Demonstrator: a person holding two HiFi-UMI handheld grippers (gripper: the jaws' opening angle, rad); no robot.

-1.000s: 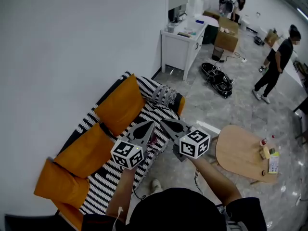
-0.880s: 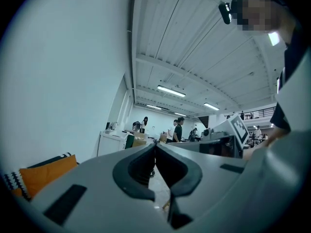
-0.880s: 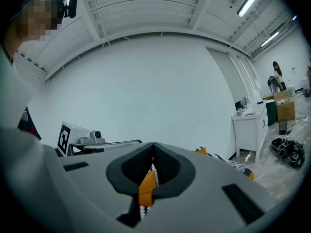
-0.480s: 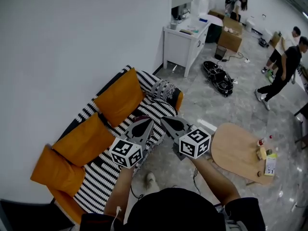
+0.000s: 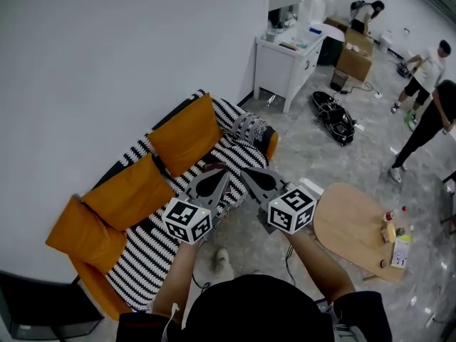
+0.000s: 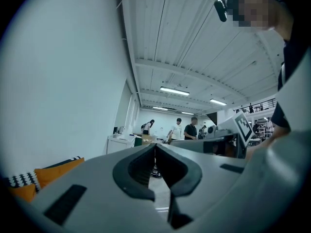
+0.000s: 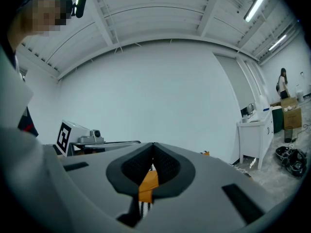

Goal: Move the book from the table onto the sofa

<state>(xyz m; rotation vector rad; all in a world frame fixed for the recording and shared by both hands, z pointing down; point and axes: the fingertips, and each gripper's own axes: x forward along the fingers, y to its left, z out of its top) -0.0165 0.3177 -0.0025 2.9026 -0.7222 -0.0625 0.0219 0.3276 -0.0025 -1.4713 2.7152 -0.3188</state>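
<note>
Left tongs (image 5: 225, 174) and right tongs (image 5: 244, 171) both clenched, empty, hovering over sofa (image 5: 153, 251) front edge. Dark reddish flat thing on sofa seat just beyond tips, probably book (image 5: 213, 167), partly hidden. Book likely stiff, light, slick-covered; pinch opposite edges near spine.

We can read no text, label, brand or number in any view. The only signs are black-and-white square markers on the left cube (image 5: 187, 220) and right cube (image 5: 292, 209); these carry no letters.
</note>
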